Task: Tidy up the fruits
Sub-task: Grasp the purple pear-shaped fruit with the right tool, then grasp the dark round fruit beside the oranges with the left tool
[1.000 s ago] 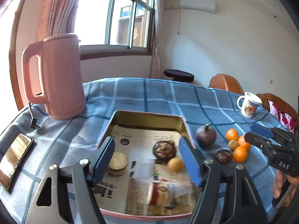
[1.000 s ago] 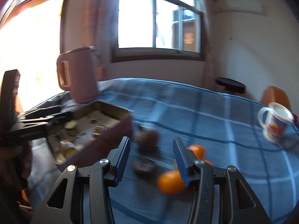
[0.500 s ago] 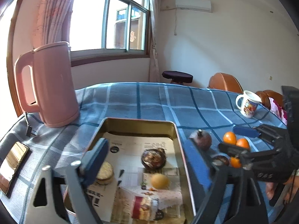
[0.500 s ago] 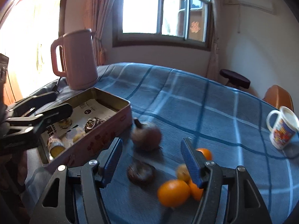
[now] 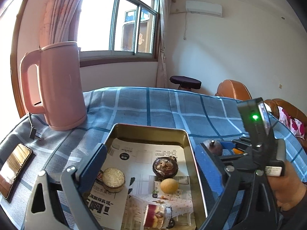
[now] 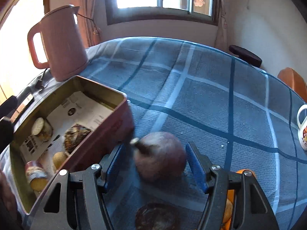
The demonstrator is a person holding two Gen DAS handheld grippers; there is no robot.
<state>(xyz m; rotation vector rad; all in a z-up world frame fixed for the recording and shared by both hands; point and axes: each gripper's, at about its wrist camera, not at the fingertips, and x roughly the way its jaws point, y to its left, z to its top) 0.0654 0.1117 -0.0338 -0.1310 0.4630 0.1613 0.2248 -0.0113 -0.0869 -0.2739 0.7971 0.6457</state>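
**Right jaws straddled the purple fruit**

The right gripper [image 6: 155, 164], its jaws having just narrowed slightly, stood open around the purple fruit [image 6: 160, 156] on the desk [image 6: 211, 88] beside the tin [image 6: 107, 136], pads apart from it. The left gripper [image 5: 149, 168], jaws just widened, hung empty over the tin.

My right tool [image 6: 156, 167] hides most of the oranges [image 6: 228, 207], the mug [image 6: 303, 128] is cut off at the edge, and the purple fruit [image 6: 160, 156] looks blurred.
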